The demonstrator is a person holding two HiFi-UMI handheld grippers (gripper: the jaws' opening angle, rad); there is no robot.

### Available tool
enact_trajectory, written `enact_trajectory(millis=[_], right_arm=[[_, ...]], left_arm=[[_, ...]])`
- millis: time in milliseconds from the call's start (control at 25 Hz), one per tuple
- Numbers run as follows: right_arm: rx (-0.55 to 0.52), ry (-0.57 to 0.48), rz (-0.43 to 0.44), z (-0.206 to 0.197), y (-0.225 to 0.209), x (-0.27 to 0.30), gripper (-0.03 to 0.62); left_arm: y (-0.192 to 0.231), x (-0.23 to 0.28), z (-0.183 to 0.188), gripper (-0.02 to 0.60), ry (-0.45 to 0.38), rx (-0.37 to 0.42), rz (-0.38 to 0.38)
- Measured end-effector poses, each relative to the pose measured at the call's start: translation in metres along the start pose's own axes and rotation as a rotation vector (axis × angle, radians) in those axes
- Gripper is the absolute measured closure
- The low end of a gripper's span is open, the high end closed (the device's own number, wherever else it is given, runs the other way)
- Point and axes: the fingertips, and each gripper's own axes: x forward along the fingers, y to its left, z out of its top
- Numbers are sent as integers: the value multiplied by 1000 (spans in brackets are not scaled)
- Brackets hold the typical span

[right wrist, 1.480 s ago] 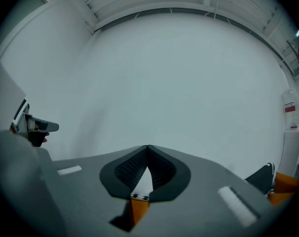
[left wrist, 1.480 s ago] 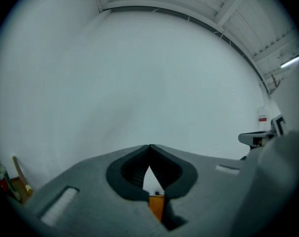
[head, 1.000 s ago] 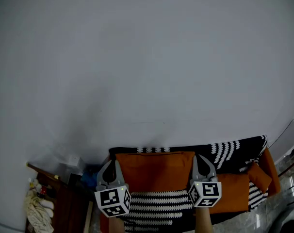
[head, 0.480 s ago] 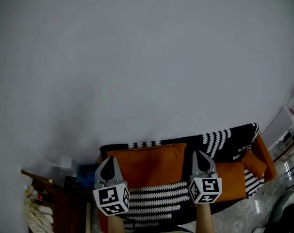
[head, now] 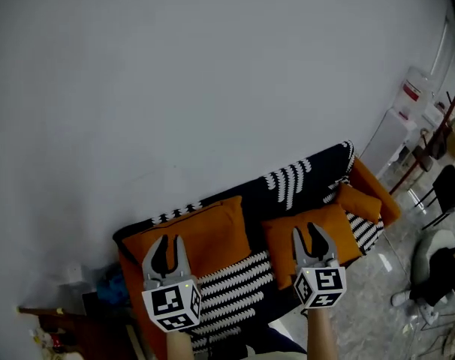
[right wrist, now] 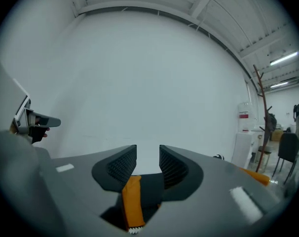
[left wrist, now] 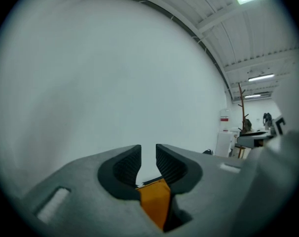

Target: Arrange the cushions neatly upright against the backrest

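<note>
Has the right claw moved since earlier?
Yes. Against the sofa, the right gripper shifted right, off the large orange cushion's corner, now over the middle cushion; its jaws just opened, nothing between them.

The big square fabric cushion (head: pixel 205 227), the middle square fabric cushion (head: pixel 281 240) and the small end cushion (head: pixel 357 201) are all plain orange, the same orange as the upholstered sofa (head: pixel 391 210). The knitted throw (head: pixel 321 167) is black with bands of white zigzag stripes. The smooth wall (head: pixel 175 73) is plain pale grey-white.
</note>
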Motion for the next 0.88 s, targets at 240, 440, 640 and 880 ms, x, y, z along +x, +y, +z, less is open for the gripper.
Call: enact_trajectory(millis=[240, 440, 640, 880], right_arm=[[34, 31, -134, -22, -76, -48, 400], [53, 34, -214, -35, -145, -87, 374], [63, 51, -237, -46, -221, -122, 355], [64, 72, -207, -58, -307, -150, 344]], left_arm=[[-82, 19, -11, 448, 30, 29, -157], [-161, 25, -19, 442, 46, 66, -240], [-243, 23, -27, 440, 61, 75, -256], [-333, 13, -43, 440, 83, 71, -243]])
